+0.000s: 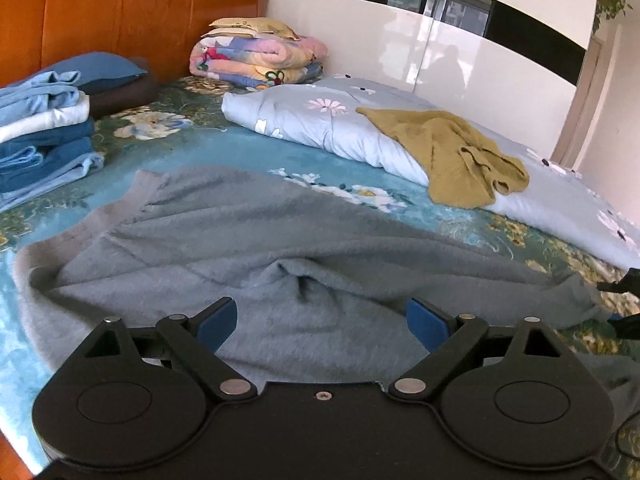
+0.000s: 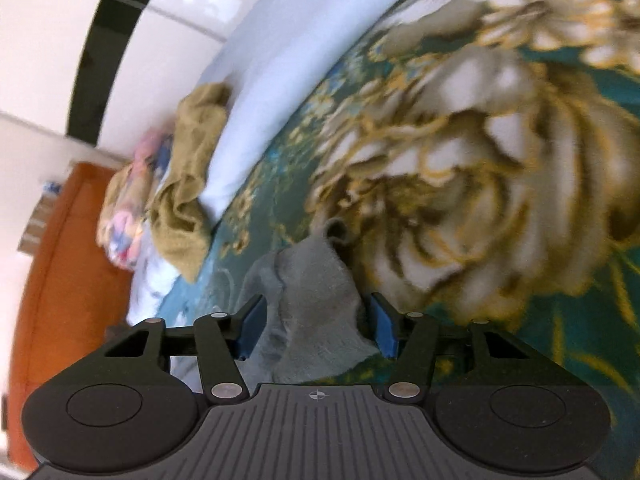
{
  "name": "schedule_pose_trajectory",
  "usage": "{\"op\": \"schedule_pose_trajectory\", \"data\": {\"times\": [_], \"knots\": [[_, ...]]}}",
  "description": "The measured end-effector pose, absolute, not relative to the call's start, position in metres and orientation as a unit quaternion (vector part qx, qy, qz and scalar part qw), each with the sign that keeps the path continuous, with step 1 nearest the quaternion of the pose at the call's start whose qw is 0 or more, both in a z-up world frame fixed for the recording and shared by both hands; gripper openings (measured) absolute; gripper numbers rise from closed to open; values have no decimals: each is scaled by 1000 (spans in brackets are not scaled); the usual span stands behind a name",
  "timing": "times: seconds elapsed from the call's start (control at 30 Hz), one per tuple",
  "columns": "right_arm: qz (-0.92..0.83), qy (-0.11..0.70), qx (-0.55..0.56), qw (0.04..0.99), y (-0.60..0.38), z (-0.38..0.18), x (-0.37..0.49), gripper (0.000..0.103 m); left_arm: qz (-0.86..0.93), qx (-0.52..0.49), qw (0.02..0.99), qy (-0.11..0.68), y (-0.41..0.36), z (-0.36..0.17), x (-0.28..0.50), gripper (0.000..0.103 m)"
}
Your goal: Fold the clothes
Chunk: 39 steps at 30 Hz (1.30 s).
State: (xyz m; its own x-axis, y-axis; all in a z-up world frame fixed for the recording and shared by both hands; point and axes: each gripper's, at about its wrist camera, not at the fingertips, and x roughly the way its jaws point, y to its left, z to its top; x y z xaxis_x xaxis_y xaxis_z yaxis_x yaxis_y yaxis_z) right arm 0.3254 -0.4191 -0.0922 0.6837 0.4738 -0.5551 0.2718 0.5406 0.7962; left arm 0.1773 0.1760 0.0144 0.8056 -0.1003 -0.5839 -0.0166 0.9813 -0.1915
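Now we have the grey fleece sweater [image 1: 240, 240] spread near the bed's [image 1: 208, 148] front edge: soft, limp, light. Our left gripper [image 1: 320, 320] hovers wide open; our right gripper [image 2: 316, 320] straddles a bunched corner, its jaws not yet pinching it.

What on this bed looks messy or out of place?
The olive-green garment lies crumpled on the pale floral quilt, unlike the neat stack of folded clothes by the headboard. The grey sweater lies rumpled across the bed, not yet folded.
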Motion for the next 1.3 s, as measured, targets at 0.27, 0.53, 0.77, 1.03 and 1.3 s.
{"op": "schedule_pose_trajectory", "data": {"times": [0.27,0.53,0.77,1.03,1.3], "knots": [[79,391,465,790,-428,-93,353,45,-32,-114,940,319,166,10,252,91],[131,424,422,791,-418,-90,363,27,-57,-126,928,347,144,-6,330,78],[110,422,372,820,-408,-72,349,10,-52,-94,913,394,125,-35,367,43],[71,392,338,853,-411,-45,324,8,-38,-90,906,411,130,-51,383,43],[40,430,346,833,-410,-71,340,10,-69,-72,911,401,142,-38,383,45]]}}
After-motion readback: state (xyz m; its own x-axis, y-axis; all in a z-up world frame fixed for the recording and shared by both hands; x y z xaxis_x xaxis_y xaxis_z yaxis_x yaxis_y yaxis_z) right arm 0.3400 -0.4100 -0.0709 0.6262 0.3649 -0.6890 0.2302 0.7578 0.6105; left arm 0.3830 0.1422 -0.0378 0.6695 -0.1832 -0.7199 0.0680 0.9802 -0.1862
